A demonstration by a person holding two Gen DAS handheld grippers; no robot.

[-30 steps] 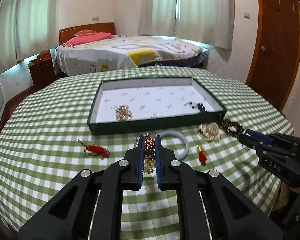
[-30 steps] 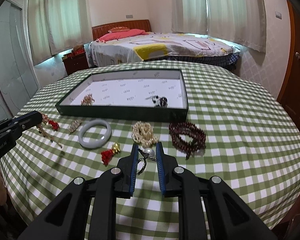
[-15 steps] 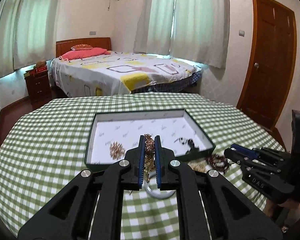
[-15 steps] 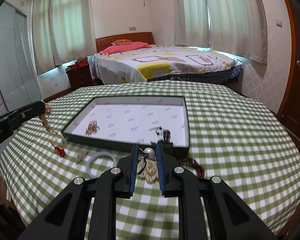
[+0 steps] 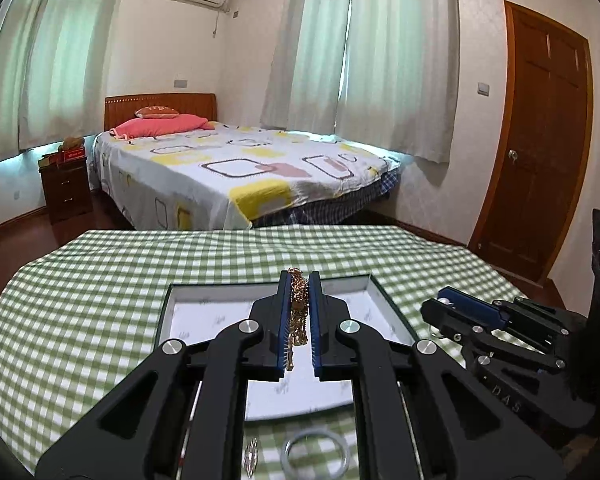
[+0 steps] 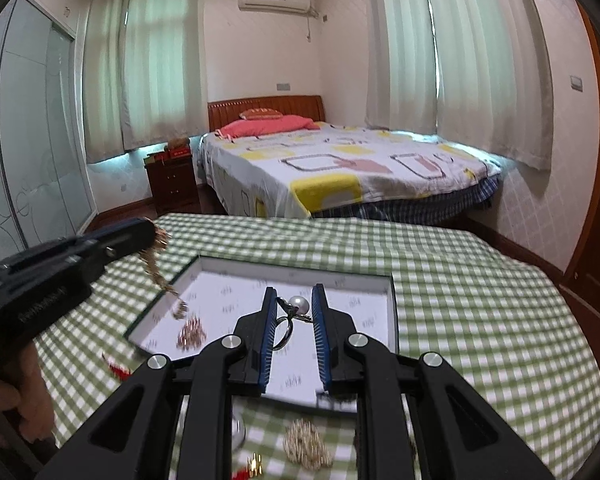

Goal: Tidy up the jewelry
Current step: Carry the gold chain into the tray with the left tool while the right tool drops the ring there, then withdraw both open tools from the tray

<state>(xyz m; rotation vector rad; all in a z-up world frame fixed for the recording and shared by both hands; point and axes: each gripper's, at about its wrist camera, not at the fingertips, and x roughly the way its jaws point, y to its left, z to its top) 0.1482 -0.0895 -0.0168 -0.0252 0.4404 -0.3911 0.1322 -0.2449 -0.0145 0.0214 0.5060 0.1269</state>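
Note:
My left gripper (image 5: pixel 299 280) is shut on a gold chain necklace (image 5: pixel 299 312) and holds it above the near part of the dark green tray (image 5: pixel 165 312) with a white lining. From the right wrist view the chain (image 6: pixel 160 272) dangles over the tray's left edge (image 6: pixel 156 304). My right gripper (image 6: pixel 294 300) is shut on a pearl ring (image 6: pixel 296 310) and holds it over the tray. A small gold piece (image 6: pixel 191 332) lies inside the tray.
On the green checked tablecloth (image 6: pixel 480 320) in front of the tray lie a pale bangle (image 5: pixel 315 456), a pearl bead bunch (image 6: pixel 306 446), a red tassel charm (image 6: pixel 116 370) and small gold pieces (image 6: pixel 256 464). A bed (image 5: pixel 228 172) stands beyond the table.
Both grippers have risen and moved forward from the loose jewelry to over the tray, each still holding its piece. The views tilted up toward the room.

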